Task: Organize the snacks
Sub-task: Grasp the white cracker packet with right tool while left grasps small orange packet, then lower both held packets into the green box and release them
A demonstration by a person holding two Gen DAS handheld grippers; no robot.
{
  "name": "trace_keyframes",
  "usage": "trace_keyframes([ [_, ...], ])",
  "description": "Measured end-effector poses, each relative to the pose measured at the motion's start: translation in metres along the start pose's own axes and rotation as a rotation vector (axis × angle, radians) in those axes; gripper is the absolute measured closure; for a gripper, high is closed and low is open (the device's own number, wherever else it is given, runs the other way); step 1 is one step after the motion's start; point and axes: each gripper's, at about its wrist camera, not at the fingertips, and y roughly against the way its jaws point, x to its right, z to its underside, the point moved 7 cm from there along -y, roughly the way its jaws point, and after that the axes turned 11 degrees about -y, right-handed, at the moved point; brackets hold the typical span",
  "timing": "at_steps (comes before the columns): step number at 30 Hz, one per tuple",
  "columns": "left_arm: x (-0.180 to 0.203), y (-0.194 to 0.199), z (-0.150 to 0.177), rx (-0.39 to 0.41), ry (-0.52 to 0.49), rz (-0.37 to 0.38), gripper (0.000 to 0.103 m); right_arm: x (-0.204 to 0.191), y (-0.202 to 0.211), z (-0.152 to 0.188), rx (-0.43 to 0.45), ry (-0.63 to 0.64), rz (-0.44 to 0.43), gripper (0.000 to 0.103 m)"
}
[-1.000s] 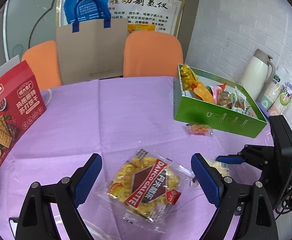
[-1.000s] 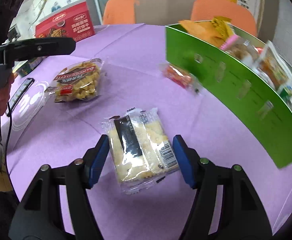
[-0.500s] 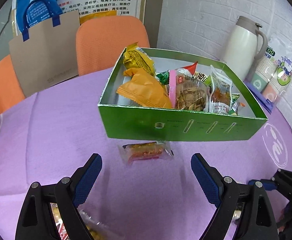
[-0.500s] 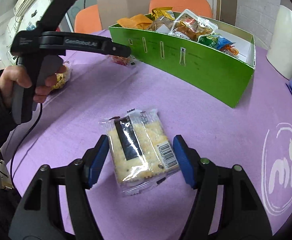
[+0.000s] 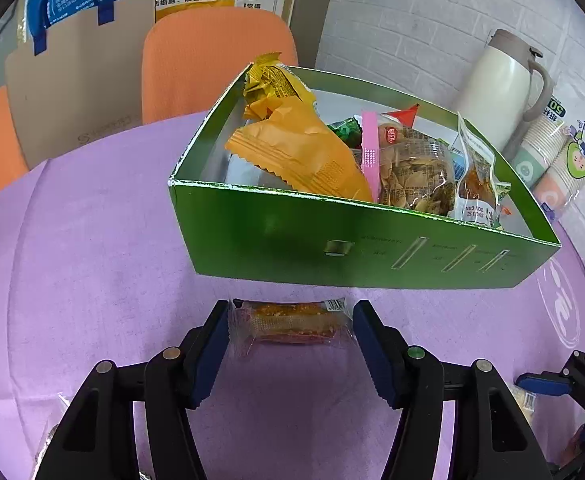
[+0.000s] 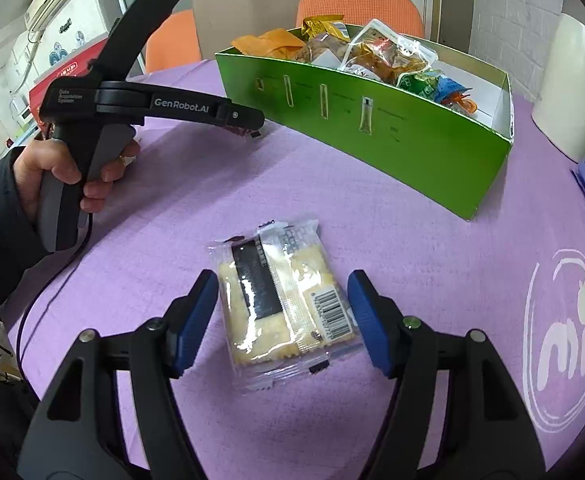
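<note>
A small orange snack packet (image 5: pixel 290 322) lies on the purple tablecloth just in front of the green box (image 5: pixel 332 248). My left gripper (image 5: pixel 290 332) straddles it lengthwise. Its jaws are closing, and the blue pads stand just off the wrapper's two ends. The box holds several snack bags, including an orange one (image 5: pixel 304 152). My right gripper (image 6: pixel 282 320) is shut on a clear packet of pale crackers (image 6: pixel 284 304), with a pad against each long side. In the right wrist view, a hand (image 6: pixel 72 172) holds the left gripper (image 6: pixel 248 126) low beside the green box (image 6: pixel 372 120).
A cream thermos (image 5: pixel 500 92) and a sleeve of paper cups (image 5: pixel 552 160) stand right of the box. Orange chairs (image 5: pixel 216 60) and a brown paper bag (image 5: pixel 80 80) are behind the table. A red cracker carton (image 6: pixel 64 76) sits at the far left.
My left gripper swung away from the yellow snack bag to the green box, dropped over the small orange packet, and its jaws narrowed. My right gripper kept the cracker packet while it turned.
</note>
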Motion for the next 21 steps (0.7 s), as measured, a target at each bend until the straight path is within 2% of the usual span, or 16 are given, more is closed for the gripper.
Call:
trace_keyframes([
  [6,-0.002,-0.002,0.000,0.017,0.000,-0.022,0.037,-0.002,-0.002,0.001,0.015,0.032,0.036,0.036],
  [8,-0.001,-0.004,-0.001,0.022,-0.009,-0.024,0.047,-0.004,-0.002,0.002,0.017,0.035,0.043,0.038],
  [12,0.000,0.000,0.002,0.031,0.003,-0.001,0.052,-0.006,-0.002,0.003,0.017,0.026,0.042,0.039],
  [15,0.002,0.005,0.007,0.035,-0.015,-0.013,0.052,-0.008,0.001,0.003,0.020,0.023,0.030,0.039],
  [21,0.006,0.033,0.007,0.087,-0.017,0.015,0.053,-0.010,0.029,-0.014,0.096,0.016,0.012,0.039],
])
